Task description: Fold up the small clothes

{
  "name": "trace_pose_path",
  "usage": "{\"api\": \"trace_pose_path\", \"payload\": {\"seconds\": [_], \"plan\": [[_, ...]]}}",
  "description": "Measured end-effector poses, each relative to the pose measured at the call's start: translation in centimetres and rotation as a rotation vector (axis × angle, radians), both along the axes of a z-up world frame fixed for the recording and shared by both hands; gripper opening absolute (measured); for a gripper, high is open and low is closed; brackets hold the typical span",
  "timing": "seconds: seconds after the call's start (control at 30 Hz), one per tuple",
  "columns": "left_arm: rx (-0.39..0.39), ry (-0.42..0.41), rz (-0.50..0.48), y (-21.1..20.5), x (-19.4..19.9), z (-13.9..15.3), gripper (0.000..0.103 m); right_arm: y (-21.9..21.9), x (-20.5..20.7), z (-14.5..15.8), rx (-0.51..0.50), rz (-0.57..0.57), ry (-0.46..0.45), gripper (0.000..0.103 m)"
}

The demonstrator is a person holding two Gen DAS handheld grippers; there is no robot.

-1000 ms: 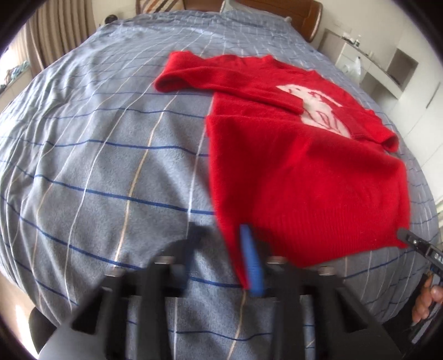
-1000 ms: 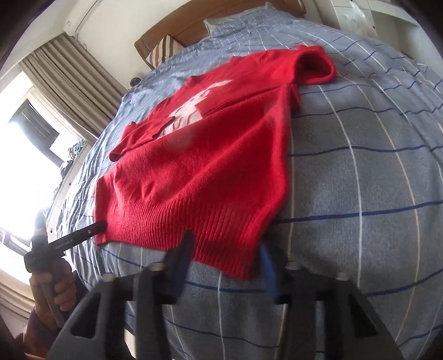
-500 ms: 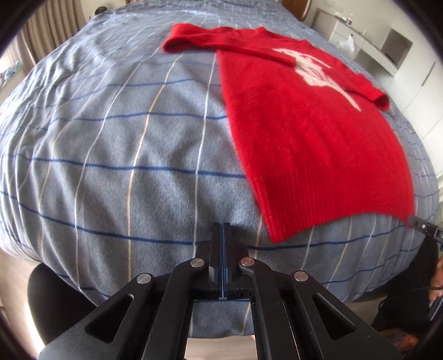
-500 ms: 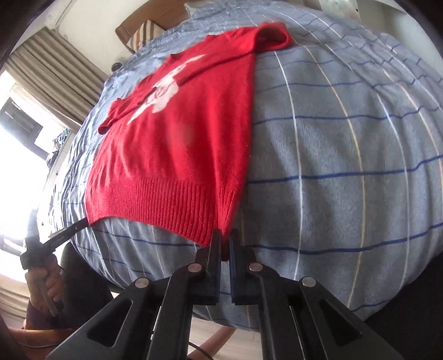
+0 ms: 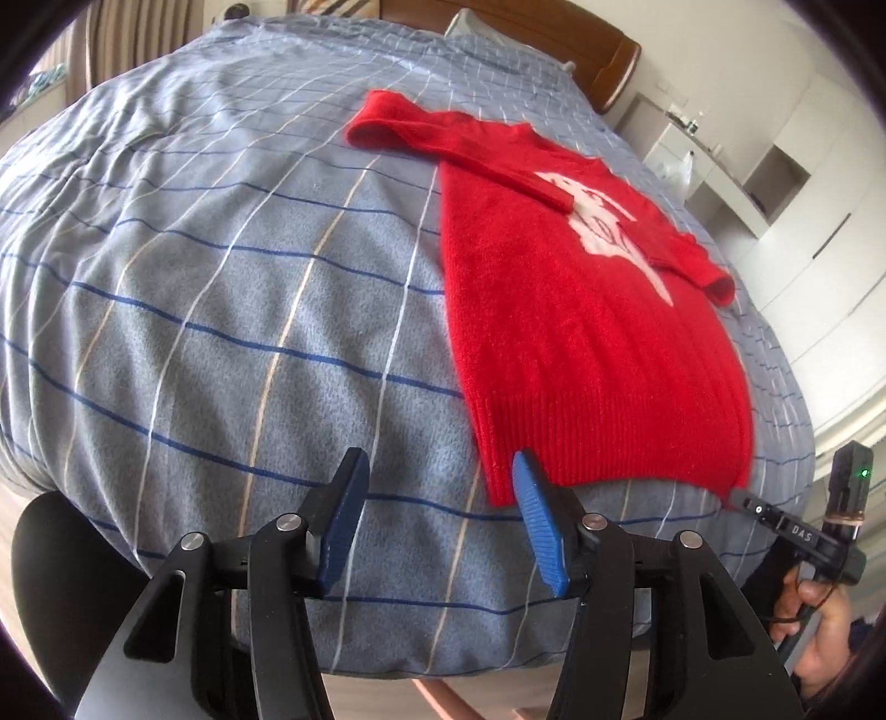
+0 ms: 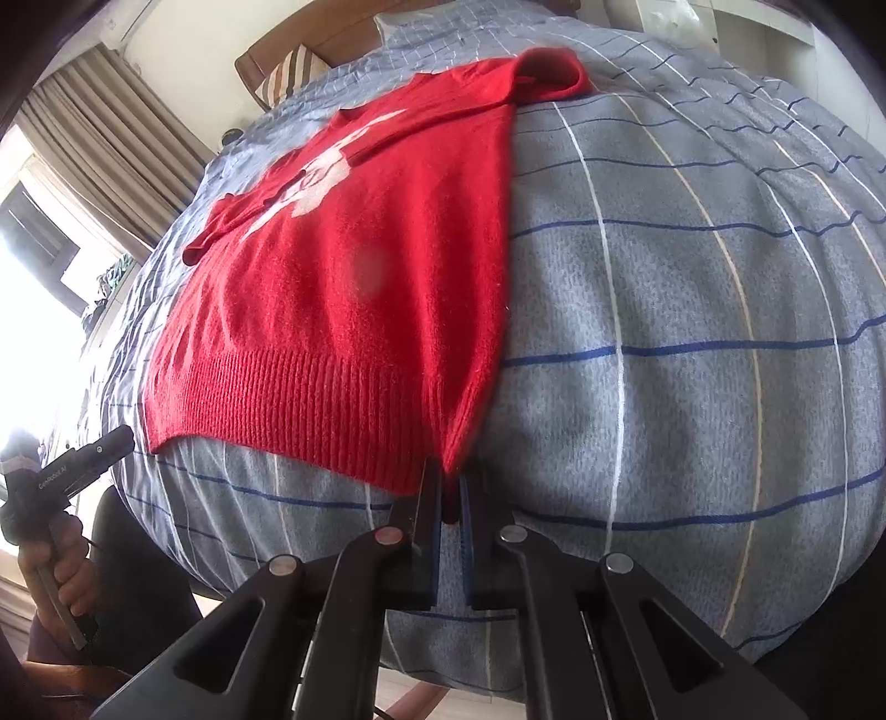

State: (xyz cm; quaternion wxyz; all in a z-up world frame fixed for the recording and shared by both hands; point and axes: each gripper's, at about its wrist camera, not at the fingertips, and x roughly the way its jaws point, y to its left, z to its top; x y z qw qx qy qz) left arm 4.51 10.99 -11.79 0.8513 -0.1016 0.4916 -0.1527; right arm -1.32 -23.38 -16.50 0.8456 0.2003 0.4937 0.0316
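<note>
A small red sweater [image 5: 581,327] with a white motif lies flat on the bed, both sleeves folded across its chest, hem toward me. My left gripper [image 5: 437,487] is open and empty, its right finger just beside the hem's left corner. My right gripper [image 6: 451,487] is shut on the hem's right corner of the sweater [image 6: 354,310]. The right gripper also shows at the right edge of the left wrist view [image 5: 775,515], at the hem's other corner.
The bed has a grey-blue checked cover [image 5: 221,288] that falls off at the near edge. A wooden headboard [image 5: 526,27] and pillows stand at the far end. White cabinets [image 5: 775,183] line the right side, curtains [image 6: 111,149] the left.
My left gripper was shut half a second ago and is open now, beside the hem corner. My right gripper closed on the right hem corner and still holds it.
</note>
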Motion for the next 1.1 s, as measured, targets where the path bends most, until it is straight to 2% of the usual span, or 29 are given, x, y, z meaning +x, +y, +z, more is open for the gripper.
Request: {"api": "trace_pose_path", "payload": {"seconds": [0.07,0.13,0.17,0.37,0.43,0.53,0.57,0.6,0.63,0.67,0.73,0.83,0.97,1.1], "plan": [[-0.021,0.012,0.006,0.2,0.2,-0.1,0.061,-0.1,-0.2,0.1,0.020,-0.001,-0.004,0.021],[-0.040,0.021,0.011,0.6,0.1,-0.2,0.061,-0.1,-0.6,0.3,0.032,0.003,-0.013,0.038],[-0.052,0.024,0.013,0.7,0.1,-0.3,0.062,-0.1,-0.8,0.4,0.033,0.006,-0.017,0.041],[-0.167,0.067,0.024,1.4,0.4,-0.7,0.064,-0.7,-2.3,1.6,0.069,0.006,-0.064,0.043],[-0.159,0.063,0.001,0.4,0.7,-0.7,0.064,-0.7,-2.2,2.0,0.092,0.008,-0.078,0.044],[-0.104,0.053,-0.032,-1.4,1.1,-1.0,0.063,-0.5,-1.4,2.0,0.116,0.017,-0.077,0.044],[-0.096,0.063,-0.036,-1.8,1.3,-1.3,0.052,-0.4,-1.1,1.8,0.133,0.018,-0.073,0.044],[-0.095,0.083,-0.037,-2.2,1.5,-1.7,0.031,-0.3,-0.7,1.5,0.151,0.019,-0.065,0.044],[-0.096,0.099,-0.033,-2.5,1.7,-2.1,0.020,-0.3,-0.3,1.0,0.163,0.012,-0.047,0.043],[-0.096,0.107,-0.035,-2.6,1.6,-2.4,0.004,-0.3,0.1,0.5,0.166,0.002,-0.022,0.041],[-0.069,0.087,-0.031,-2.9,1.4,-2.2,0.003,-0.6,0.3,-0.1,0.147,-0.028,0.007,0.004],[0.002,0.054,-0.029,-3.4,0.9,-1.8,0.002,-1.2,-0.1,-0.1,0.155,-0.057,0.014,0.003],[0.080,0.048,-0.036,-3.8,0.8,-2.3,0.002,-0.8,-0.2,0.3,0.094,-0.059,0.033,0.003],[0.146,0.036,-0.049,-4.6,0.9,-2.7,0.002,-0.3,0.5,-0.6,0.055,-0.068,0.043,0.003]]}}
